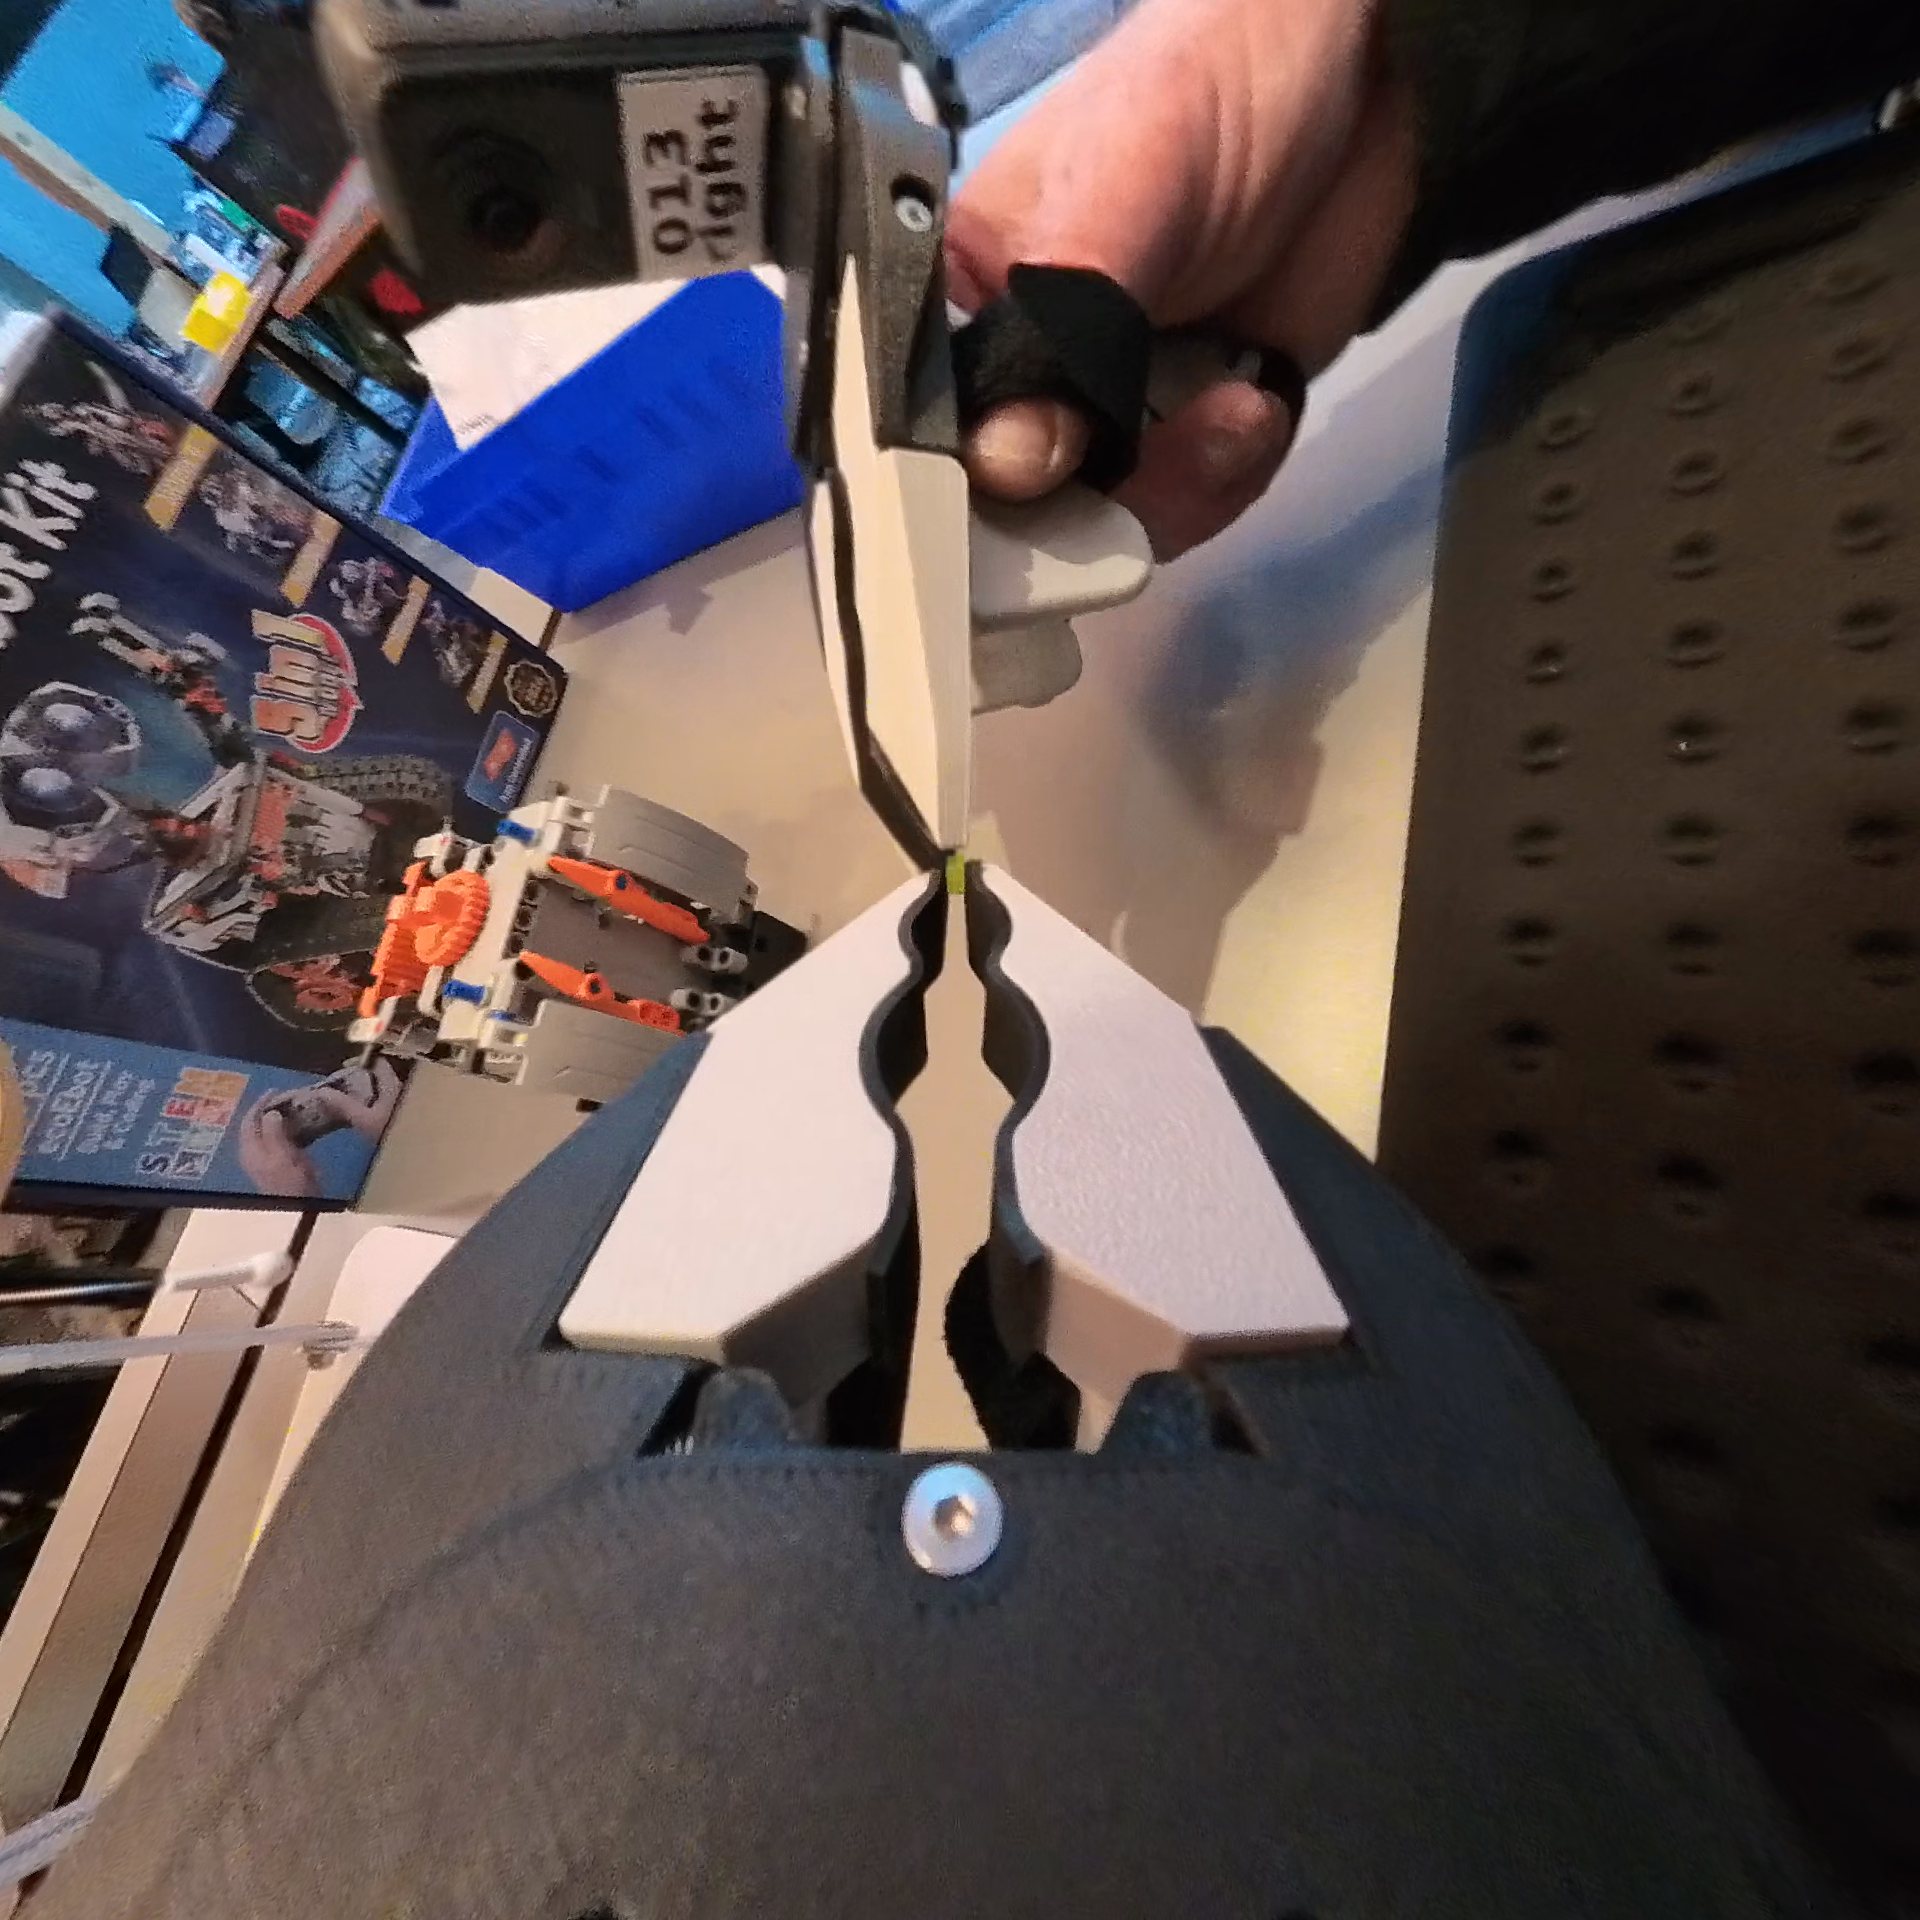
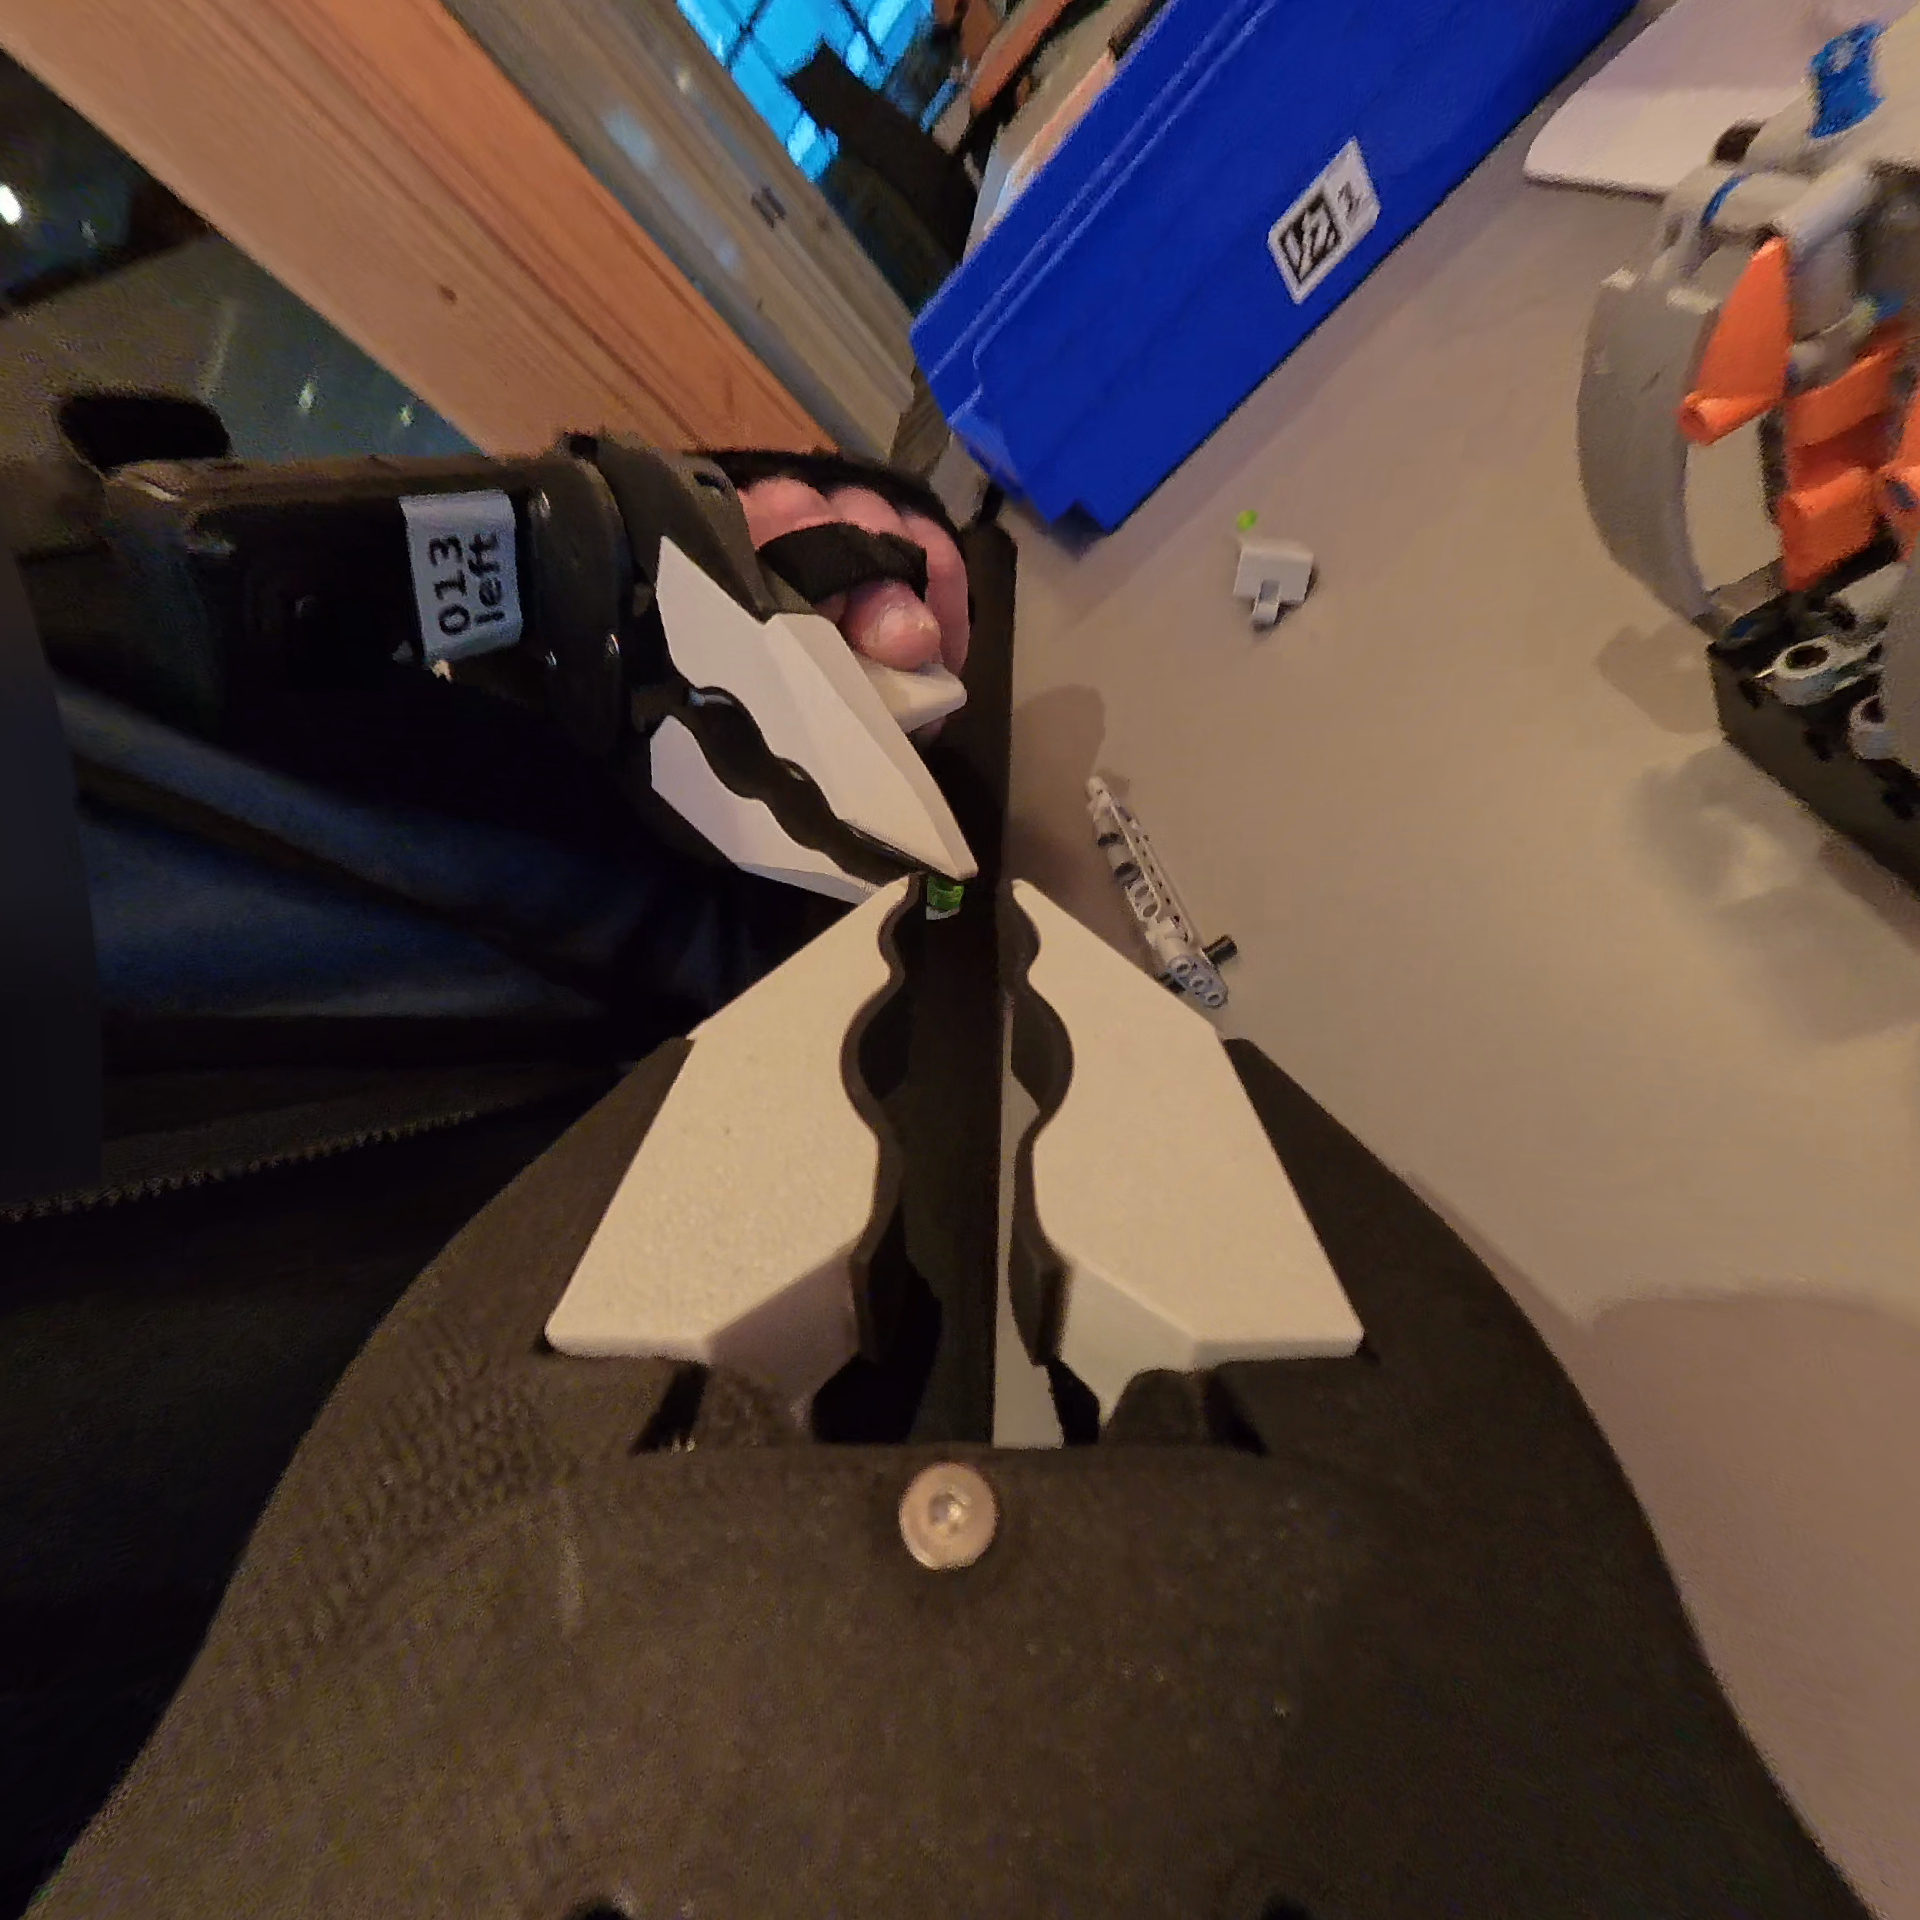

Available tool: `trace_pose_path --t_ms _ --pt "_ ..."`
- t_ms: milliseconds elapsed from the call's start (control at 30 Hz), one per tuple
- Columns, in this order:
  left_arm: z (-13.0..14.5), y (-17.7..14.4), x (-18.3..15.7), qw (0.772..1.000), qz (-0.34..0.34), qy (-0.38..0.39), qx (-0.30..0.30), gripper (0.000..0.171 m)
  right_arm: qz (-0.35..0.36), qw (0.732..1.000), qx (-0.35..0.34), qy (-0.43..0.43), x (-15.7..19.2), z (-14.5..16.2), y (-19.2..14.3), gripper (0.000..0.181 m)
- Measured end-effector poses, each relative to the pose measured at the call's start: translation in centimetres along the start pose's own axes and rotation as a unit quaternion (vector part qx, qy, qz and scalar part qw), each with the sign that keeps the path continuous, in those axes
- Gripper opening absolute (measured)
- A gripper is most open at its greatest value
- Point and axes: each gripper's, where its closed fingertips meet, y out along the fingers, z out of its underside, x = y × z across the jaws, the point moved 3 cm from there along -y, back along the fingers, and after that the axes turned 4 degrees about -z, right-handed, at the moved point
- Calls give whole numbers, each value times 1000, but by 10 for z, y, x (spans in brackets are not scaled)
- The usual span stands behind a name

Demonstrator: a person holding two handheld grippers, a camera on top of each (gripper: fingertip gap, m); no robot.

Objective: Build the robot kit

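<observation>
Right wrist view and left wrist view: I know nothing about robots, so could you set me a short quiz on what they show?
1. True or false: the brick model on the table has orange parts.
2. What sits where the left gripper and the right gripper meet tip to tip? A) a tiny green piece B) a red ball C) a coin
3. Fill in: the plastic bin at the back of the table is ____ in colour.
Key: 1 true; 2 A; 3 blue.
</observation>
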Motion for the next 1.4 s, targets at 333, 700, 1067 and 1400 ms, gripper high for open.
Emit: trace_pose_path --t_ms 333,700,1067,1400 --pt "-15 -8 8 996 -71 43 -32 1 -68 993 -92 35 15 -7 -1 5" --pt "-18 -9 15 995 -94 13 -37 0 -24 988 -152 0 18 -21 -8 3" --pt "-9 -16 9 998 -47 1 -33 0 1 990 -139 -12 15 -16 -12 0" --pt "41 -110 73 986 -123 -113 -1 6 59 994 -84 -44 5 -11 -12 0"
